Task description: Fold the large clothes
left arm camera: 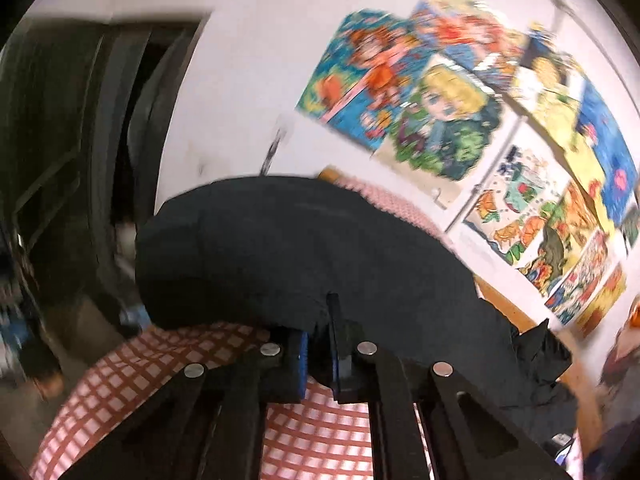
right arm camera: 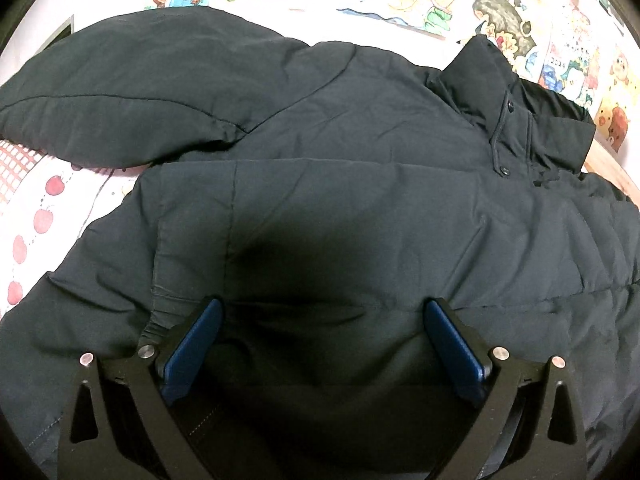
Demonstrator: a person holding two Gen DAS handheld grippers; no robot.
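A large dark padded jacket (right arm camera: 360,208) lies spread on a bed, collar (right arm camera: 516,112) at the upper right, one sleeve (right arm camera: 120,92) stretched out to the upper left. My right gripper (right arm camera: 322,320) is open, its blue pads (right arm camera: 200,344) pressed down on the jacket's body with fabric between them. In the blurred left wrist view my left gripper (left arm camera: 318,336) is shut on a fold of the jacket's dark sleeve (left arm camera: 288,252) and holds it raised above the red-checked sheet (left arm camera: 168,364).
The bed has a red-checked sheet and a white apple-print cover (right arm camera: 36,216). Colourful cartoon posters (left arm camera: 460,92) hang on the white wall behind. A dark doorway (left arm camera: 80,140) stands at the left. A wooden bed edge (right arm camera: 612,168) shows at the right.
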